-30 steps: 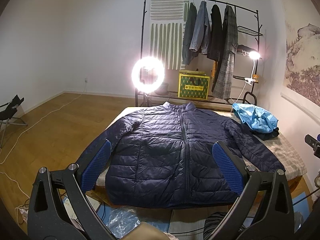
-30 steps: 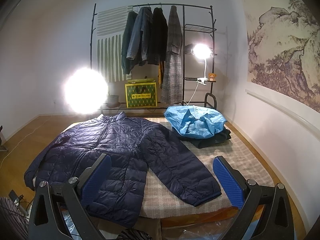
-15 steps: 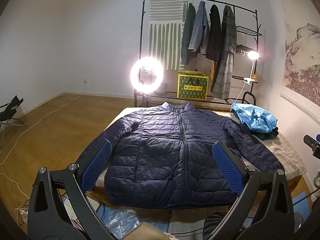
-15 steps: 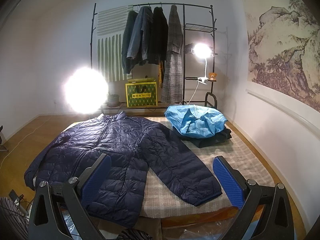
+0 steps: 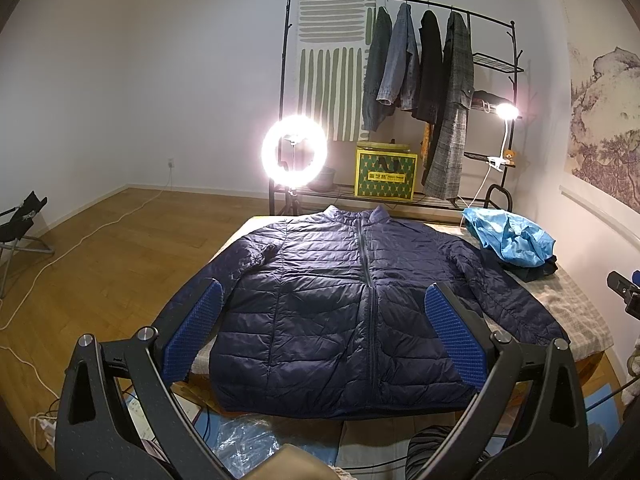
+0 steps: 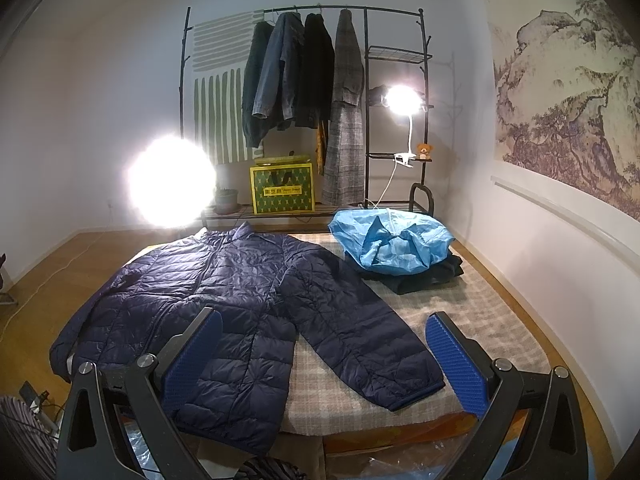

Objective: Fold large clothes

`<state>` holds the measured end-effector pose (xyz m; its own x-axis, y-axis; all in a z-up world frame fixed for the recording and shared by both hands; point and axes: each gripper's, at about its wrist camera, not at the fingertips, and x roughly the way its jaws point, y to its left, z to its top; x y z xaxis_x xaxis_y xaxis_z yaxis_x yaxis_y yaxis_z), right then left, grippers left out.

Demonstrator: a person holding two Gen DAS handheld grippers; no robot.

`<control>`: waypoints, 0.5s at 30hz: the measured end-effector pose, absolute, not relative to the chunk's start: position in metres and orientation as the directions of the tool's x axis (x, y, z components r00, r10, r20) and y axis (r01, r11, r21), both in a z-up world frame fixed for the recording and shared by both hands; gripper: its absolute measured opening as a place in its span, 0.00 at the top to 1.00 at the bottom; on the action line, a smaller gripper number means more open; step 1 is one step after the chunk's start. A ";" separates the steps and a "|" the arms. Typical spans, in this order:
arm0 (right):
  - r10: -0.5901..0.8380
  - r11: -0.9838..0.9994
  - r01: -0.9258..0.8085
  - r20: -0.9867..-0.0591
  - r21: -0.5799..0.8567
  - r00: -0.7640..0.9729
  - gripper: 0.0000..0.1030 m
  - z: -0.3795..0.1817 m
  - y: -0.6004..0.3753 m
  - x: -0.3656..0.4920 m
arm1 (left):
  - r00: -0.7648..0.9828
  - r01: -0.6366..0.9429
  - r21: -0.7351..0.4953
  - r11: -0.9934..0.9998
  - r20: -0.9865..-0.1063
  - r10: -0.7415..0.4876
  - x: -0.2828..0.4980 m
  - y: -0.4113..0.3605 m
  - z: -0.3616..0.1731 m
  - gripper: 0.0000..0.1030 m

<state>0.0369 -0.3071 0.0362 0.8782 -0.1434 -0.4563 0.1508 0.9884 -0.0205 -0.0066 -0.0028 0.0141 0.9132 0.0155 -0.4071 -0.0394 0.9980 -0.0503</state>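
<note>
Risks are read across the scene from its left side to its right. At far left, the jacket's (image 5: 332, 300) left sleeve (image 5: 208, 276) is seen draped over the table (image 6: 480, 304) edge, so it could slide floorward if the body is tugged; cables (image 5: 80, 240) on the floor below could then be snagged. The left gripper (image 5: 324, 344) is held spread wide, nothing between its blue pads (image 5: 196, 332), above the near hem, apart from the cloth. The navy puffer jacket is laid flat, front up and zipped, collar away from the viewer, with its hem overhanging the near edge. Slippery quilted fabric is judged likely to escape a shallow pinch, and trapped air may make any fold spring back. Only one layer might be caught if the pads are closed too high on the hem.

Further right, the right gripper (image 6: 324, 360) is likewise released and empty, poised over the gap between hem and right sleeve (image 6: 360, 336), which is spread on the checked cloth. A fold made across that sleeve could be skewed if the cuff is dragged. At the right rear, a light blue garment (image 6: 392, 244) is piled on dark clothing (image 6: 424, 276) just beside the sleeve's upper part, and could be disturbed by a wide sweep.
</note>
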 end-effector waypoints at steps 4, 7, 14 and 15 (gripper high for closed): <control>-0.144 0.988 0.152 -0.456 -0.020 0.878 0.00 0.036 -0.308 0.037 | 0.913 -0.039 -0.049 0.998 -0.407 0.016 -0.007 -0.003 0.014 0.00; -0.144 0.988 0.151 -0.458 -0.021 0.877 0.00 0.035 -0.307 0.037 | 0.913 -0.040 -0.049 0.998 -0.407 0.016 -0.007 -0.003 0.015 0.00; -0.137 0.989 0.148 -0.461 -0.013 0.877 0.00 0.033 -0.307 0.038 | 0.913 -0.049 -0.043 0.998 -0.408 0.028 -0.005 -0.003 0.021 0.00; -0.135 0.989 0.146 -0.463 -0.011 0.876 0.00 0.033 -0.307 0.039 | 0.912 -0.053 -0.043 0.998 -0.408 0.031 -0.005 -0.003 0.022 0.00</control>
